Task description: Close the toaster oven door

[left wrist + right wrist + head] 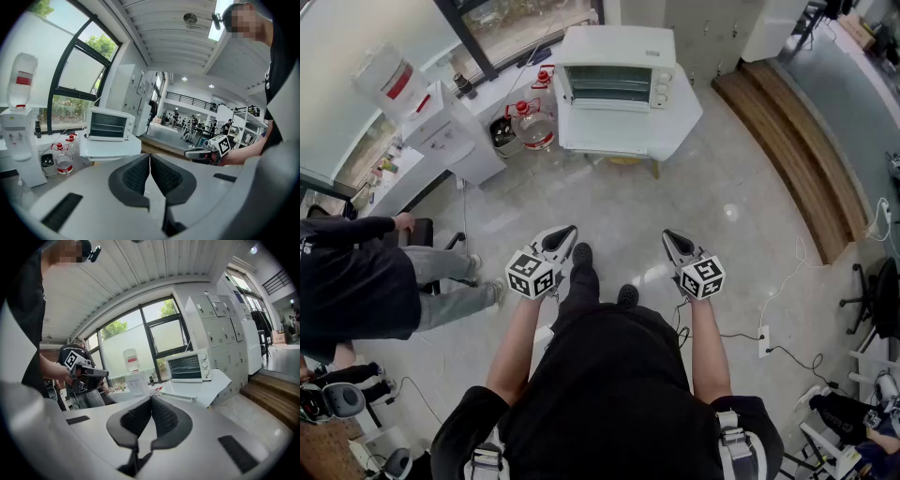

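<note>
A white toaster oven (617, 73) stands on a white table (682, 120) at the far end of the room; its door (605, 134) hangs open, folded down flat toward me. The oven (108, 123) shows left of centre in the left gripper view, and the oven (190, 365) right of centre in the right gripper view. My left gripper (563, 237) and right gripper (674, 243) are held in front of my body, well short of the table. Both are shut with nothing between the pads, the left gripper (150, 157) and the right gripper (151, 400) alike.
A water dispenser (441, 127) with a bottle on top stands left of the table, plastic jugs (532, 123) beside it. A seated person (370, 272) is at my left. Wooden steps (797, 141) run along the right. Cables and a socket (765, 339) lie on the floor.
</note>
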`<action>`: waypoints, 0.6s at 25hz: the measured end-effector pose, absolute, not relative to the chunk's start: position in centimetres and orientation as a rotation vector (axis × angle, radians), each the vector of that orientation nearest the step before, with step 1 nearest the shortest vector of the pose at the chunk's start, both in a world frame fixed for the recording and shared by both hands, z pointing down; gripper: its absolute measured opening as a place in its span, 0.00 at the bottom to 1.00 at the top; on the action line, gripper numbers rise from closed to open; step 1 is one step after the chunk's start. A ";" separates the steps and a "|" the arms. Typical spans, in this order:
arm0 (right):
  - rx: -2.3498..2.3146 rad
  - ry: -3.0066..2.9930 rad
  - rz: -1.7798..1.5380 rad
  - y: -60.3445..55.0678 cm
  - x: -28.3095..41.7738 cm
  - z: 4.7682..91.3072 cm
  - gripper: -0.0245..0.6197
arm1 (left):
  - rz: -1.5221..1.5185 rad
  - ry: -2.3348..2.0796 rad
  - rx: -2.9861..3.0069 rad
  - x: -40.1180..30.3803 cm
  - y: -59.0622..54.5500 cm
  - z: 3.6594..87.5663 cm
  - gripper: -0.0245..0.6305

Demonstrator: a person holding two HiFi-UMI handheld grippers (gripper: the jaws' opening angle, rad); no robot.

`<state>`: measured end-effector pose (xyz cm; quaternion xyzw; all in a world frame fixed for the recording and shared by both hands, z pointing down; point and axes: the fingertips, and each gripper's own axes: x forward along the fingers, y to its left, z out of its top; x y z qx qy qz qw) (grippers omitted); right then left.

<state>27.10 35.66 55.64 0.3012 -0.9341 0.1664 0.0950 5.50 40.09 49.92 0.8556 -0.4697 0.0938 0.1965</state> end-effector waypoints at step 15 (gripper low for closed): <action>0.752 -2.727 0.489 34.2 21.9 56.7 0.06 | 0.267 -1.358 2.314 1.4 39.1 51.4 0.08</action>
